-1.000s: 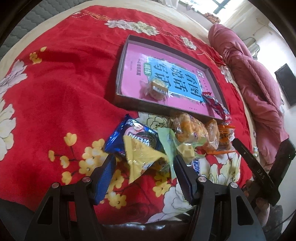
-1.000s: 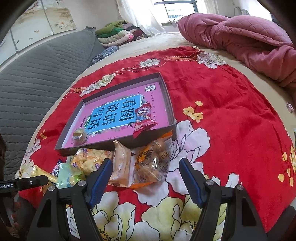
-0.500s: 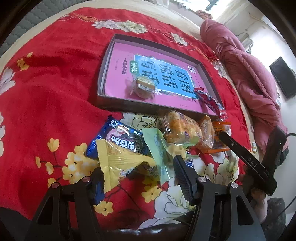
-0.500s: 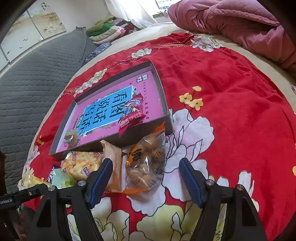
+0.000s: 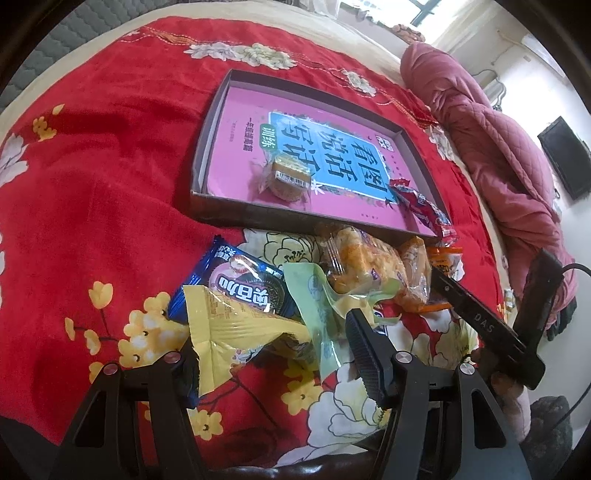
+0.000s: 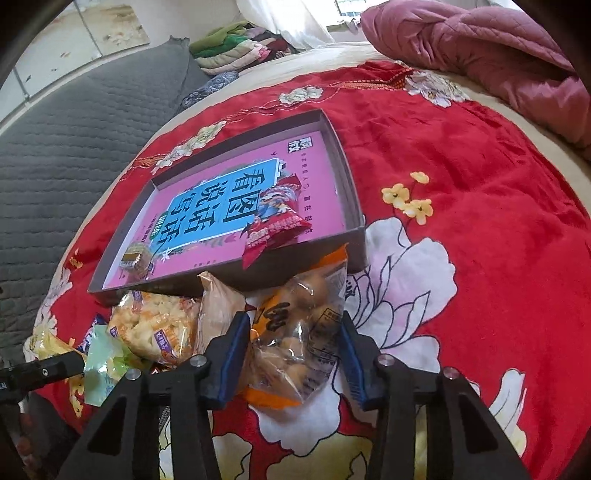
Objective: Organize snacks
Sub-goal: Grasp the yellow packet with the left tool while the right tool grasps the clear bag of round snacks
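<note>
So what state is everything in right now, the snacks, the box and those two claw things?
Box: open, lying flat on the red blanket.
Small wrapped cake: inside the box.
Red packet: in the box, one end over its front wall.
Orange bag of round snacks: on the blanket, between the right gripper fingers, pads close on both sides.
Yellow packet: between the open left gripper fingers.
Blue cookie pack: sealed, on the blanket.

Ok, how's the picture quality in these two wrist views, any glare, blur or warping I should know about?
Left wrist view: heavy fisheye bending at the edges, the window blown out white, glare on the yellow wrapper, tray print sharp. Right wrist view: same barrel warp and dark corner vignette, daylight even and soft, the clear orange snack bag between the fingers shows small highlights, folded clothes far back look soft.
</note>
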`<state>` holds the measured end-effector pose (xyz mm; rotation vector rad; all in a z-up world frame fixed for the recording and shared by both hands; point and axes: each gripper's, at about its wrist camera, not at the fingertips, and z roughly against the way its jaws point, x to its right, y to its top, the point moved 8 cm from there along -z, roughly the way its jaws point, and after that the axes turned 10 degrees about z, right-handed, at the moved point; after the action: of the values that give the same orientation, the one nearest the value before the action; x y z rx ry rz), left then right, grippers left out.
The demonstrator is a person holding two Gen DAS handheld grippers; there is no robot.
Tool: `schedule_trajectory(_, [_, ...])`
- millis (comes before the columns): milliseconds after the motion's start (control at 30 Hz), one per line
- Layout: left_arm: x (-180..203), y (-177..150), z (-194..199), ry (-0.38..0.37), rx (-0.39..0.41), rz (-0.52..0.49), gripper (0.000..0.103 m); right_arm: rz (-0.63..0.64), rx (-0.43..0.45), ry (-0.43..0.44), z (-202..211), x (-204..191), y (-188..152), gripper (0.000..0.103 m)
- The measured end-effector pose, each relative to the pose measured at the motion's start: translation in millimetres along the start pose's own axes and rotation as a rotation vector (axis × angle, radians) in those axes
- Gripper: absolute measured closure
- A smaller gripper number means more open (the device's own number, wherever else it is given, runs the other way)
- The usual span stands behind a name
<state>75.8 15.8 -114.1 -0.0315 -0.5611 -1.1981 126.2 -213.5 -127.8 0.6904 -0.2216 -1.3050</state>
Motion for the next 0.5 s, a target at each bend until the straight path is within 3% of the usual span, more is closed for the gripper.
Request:
schedule_trajectory(167, [1.7,0.1,-0.2,-0.009,0.006,-0.007,0.037,0.019,0.003,-0.009,1.8,-1.3,-0.2,0.058])
schedule_trajectory(233, [2.0,-0.2,0.6,-0.010,0.011,-0.012,0.044,0.015,0.003,-0.004,2.2,-1.3,-0.1,0.058])
schedule_trajectory(300, [1.5,0.0,0.9,-0.015,0.010,-0.014,0.057,0.008,0.002,0.000,2.5,-0.5,-0.4,0.058])
schedule_trajectory(500, [-1.0,0.2,0.1,-0.021,0.007,-0.007,0.069,0.007,0.002,-0.001,3.1,-0.1,-0.4,0.058])
